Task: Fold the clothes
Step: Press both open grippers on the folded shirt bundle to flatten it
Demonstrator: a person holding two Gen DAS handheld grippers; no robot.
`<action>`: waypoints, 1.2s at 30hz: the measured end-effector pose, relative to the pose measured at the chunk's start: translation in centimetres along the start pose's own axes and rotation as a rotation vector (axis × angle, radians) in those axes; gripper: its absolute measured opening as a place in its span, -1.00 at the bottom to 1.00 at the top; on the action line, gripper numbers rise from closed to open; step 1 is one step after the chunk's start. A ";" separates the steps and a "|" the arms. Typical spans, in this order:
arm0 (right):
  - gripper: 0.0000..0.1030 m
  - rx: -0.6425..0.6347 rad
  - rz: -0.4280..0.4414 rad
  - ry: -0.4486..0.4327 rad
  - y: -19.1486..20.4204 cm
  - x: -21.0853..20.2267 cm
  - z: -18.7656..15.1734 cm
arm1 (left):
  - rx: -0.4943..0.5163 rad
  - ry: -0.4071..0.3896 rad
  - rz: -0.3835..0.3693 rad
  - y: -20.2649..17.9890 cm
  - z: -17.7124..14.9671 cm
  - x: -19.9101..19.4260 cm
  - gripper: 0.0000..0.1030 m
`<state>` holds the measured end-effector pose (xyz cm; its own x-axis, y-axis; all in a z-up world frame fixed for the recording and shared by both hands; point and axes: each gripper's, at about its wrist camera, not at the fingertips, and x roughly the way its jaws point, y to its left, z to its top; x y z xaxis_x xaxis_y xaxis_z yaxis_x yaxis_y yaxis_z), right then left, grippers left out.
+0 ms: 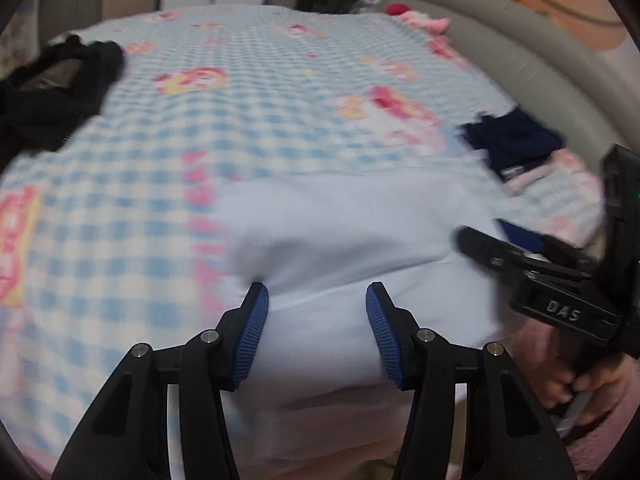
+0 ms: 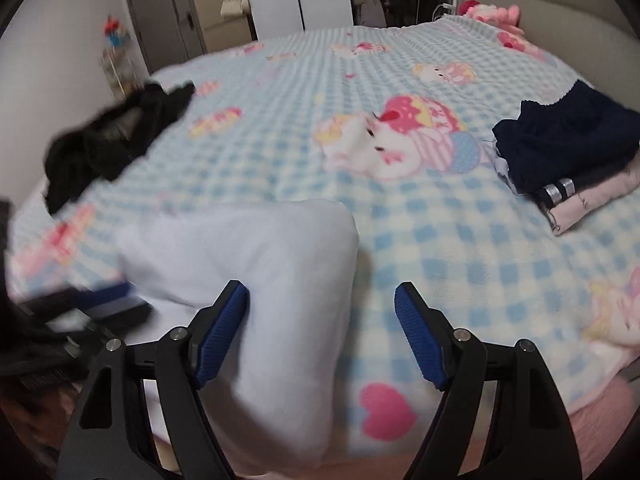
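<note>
While both tongs hang spread with nothing pinched, the pale blue garment (image 1: 340, 240) lies right under the left tongs (image 1: 317, 300) and beside the right tongs' (image 2: 322, 300) left finger.

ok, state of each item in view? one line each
left gripper: open, over the pale blue garment
right gripper: open, holding nothing
pale blue garment: partly folded, lying on the bed
black garment: crumpled, unfolded
folded stack: piled, navy piece on top
checked blanket: spread flat
</note>
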<state>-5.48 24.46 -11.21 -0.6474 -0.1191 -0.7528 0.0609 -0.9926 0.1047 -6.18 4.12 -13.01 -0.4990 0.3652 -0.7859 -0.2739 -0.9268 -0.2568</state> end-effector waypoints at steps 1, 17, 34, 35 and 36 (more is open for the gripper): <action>0.51 0.032 0.022 0.006 -0.8 -0.1 -0.2 | -0.026 0.009 -0.006 0.7 -0.1 0.0 0.21; 0.48 0.020 -0.006 -0.020 -0.7 0.7 4.5 | 0.085 0.006 -0.074 -3.4 5.6 2.9 0.19; 0.56 0.095 0.069 0.027 -2.8 3.7 0.6 | -0.096 -0.010 -0.162 1.9 2.2 2.2 -0.53; 0.56 0.097 0.069 0.021 -2.8 3.6 0.7 | -0.080 -0.015 -0.124 1.9 2.2 1.6 -0.53; 0.56 0.103 0.067 0.013 -2.8 3.3 0.7 | -0.079 -0.031 -0.088 1.8 2.2 0.9 -0.49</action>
<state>-8.32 26.83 -13.53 -0.6342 -0.1860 -0.7504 0.0249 -0.9750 0.2207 -8.93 2.97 -12.93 -0.5010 0.4472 -0.7410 -0.2525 -0.8945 -0.3690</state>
